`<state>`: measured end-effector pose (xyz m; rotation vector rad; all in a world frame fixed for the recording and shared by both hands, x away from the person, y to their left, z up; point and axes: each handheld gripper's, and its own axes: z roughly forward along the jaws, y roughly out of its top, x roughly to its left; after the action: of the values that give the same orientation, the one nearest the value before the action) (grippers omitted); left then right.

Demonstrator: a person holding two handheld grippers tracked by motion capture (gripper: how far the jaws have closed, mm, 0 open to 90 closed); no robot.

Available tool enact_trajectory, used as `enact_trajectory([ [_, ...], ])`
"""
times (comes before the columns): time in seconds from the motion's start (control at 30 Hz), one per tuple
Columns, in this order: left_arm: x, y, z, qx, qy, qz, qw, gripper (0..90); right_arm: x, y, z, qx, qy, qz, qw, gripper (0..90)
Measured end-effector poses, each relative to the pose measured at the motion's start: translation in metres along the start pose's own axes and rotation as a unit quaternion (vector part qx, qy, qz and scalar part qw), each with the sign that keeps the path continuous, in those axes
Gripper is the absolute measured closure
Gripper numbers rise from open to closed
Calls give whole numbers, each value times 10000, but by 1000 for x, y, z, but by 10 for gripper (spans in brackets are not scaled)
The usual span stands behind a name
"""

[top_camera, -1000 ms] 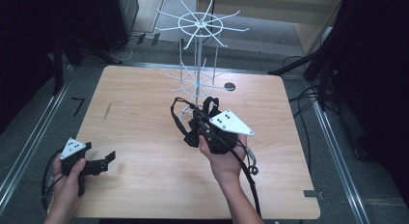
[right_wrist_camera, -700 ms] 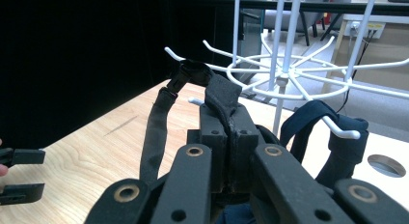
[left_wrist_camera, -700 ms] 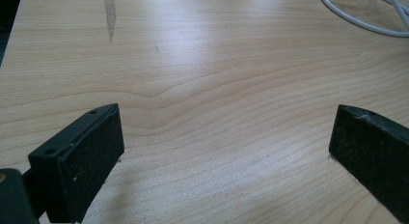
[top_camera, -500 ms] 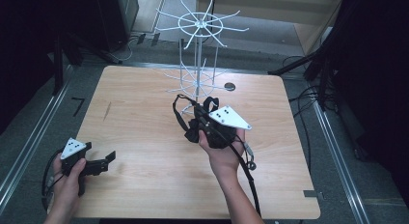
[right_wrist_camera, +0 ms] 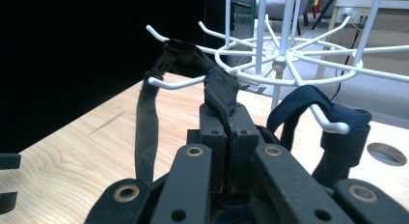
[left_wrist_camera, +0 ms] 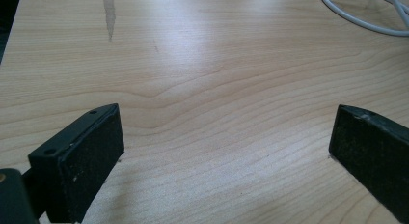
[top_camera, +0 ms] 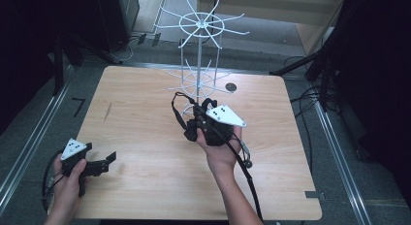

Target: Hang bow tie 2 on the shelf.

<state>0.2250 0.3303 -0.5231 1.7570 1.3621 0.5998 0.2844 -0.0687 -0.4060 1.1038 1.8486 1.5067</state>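
Note:
A white wire rack with tiers of radiating hooks stands at the back middle of the wooden table. My right gripper is held just in front of its lower tier, shut on a black strap. The strap runs up from the closed jaws and drapes over a white hook, with one end hanging down at the left. A second black strap hangs on a neighbouring hook at the right. My left gripper rests low at the table's front left, open, with bare wood between its pads.
A round hole sits in the tabletop to the right of the rack's base. The rack's base ring shows far off in the left gripper view. A cable trails from the right gripper along the forearm. Dark floor and metal rails surround the table.
The right gripper has edged slightly left toward the rack, still shut on the strap. The left hand has stayed where it was.

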Motion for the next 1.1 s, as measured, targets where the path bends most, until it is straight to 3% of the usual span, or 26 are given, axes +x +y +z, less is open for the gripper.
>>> enact_trajectory([
  [0.87, 0, 0, 0, 22, -9, 4, 10000, 0, -8, -27, 19, 373, -195, 64, 9991, 875],
  [1.1, 0, 0, 0, 24, -10, 1, 10000, 0, -14, -30, 21, 427, -184, 119, 9988, 829],
])
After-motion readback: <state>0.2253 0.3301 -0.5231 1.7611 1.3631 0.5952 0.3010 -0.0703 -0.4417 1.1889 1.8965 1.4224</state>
